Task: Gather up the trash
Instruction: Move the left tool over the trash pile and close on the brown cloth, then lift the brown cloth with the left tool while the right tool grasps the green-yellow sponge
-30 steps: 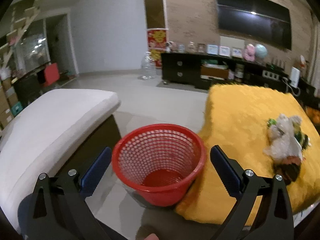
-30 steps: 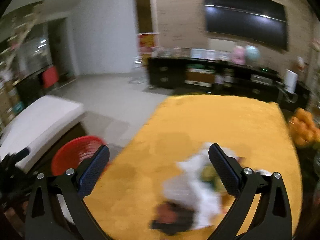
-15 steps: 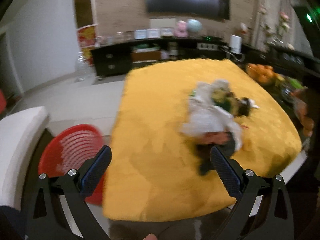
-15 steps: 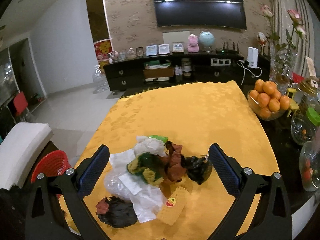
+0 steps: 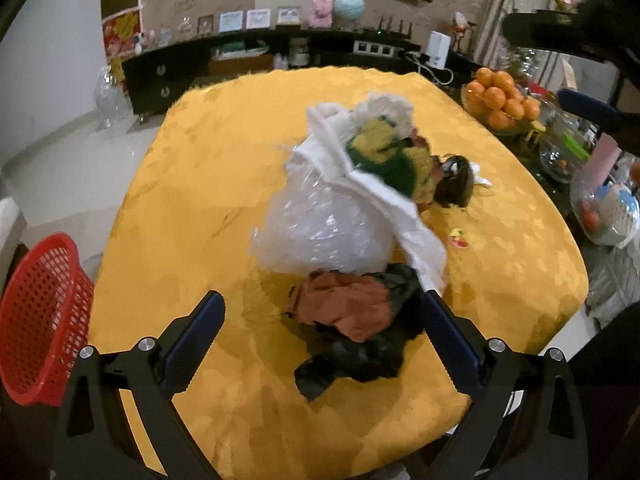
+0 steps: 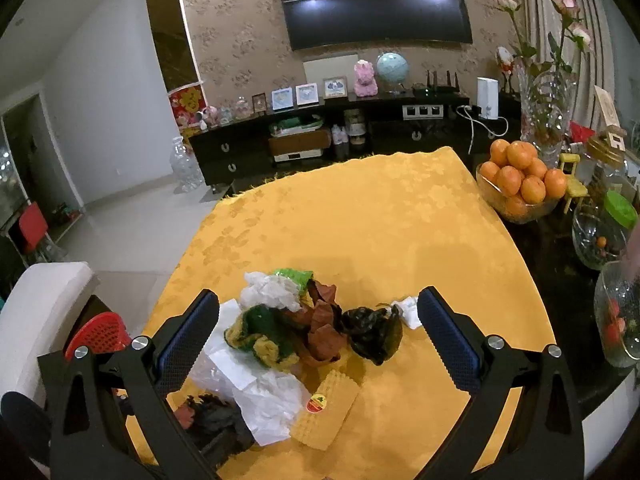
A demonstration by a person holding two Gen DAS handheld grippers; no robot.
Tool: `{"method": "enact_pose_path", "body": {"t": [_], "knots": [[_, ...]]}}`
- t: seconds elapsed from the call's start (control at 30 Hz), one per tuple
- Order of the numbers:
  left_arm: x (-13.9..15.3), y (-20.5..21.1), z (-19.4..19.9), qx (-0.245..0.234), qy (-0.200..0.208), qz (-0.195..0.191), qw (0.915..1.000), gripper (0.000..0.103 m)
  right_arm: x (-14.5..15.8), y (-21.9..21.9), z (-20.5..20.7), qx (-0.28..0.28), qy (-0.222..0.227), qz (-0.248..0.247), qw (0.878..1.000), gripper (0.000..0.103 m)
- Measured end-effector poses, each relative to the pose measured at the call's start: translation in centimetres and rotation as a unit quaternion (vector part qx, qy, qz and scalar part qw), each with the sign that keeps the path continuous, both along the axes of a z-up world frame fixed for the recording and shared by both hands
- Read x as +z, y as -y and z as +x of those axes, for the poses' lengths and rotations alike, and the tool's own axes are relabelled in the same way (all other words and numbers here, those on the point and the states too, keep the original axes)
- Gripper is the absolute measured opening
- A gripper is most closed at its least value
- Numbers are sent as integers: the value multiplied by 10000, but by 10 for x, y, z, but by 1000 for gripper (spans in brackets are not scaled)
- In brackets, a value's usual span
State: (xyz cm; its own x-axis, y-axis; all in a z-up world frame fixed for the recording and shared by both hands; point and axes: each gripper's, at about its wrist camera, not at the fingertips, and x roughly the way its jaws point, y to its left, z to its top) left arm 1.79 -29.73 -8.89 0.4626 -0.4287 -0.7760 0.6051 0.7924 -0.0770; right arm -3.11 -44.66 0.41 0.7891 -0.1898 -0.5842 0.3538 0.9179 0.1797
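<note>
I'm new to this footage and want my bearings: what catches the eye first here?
A heap of trash sits mid-table on the bright yellow cloth: white plastic, green-yellow and brown scraps, black bags. A red basket stands off the table's left edge, and a bowl of oranges at its far right. Both grippers, left and right, are open over the heap.

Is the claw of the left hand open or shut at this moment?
Open. The left claw has wide-apart jaws that have just been closing a little; the brown and black trash lies between them, with neither pad pressing on it.
</note>
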Motion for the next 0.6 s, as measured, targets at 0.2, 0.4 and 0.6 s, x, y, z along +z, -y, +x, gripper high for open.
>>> {"method": "enact_pose_path", "body": {"t": [0.2, 0.4, 0.6], "knots": [[-12, -7, 8, -144, -539, -424, 9975, 57, -5, 3, 4, 0, -80, 108, 9999, 97], [-2, -15, 2, -302, -478, -538, 9970, 39, -10, 3, 9, -15, -161, 106, 9998, 97], [4, -42, 11, 68, -445, -581, 9973, 39, -18, 5, 13, -43, -269, 195, 9994, 97]]}}
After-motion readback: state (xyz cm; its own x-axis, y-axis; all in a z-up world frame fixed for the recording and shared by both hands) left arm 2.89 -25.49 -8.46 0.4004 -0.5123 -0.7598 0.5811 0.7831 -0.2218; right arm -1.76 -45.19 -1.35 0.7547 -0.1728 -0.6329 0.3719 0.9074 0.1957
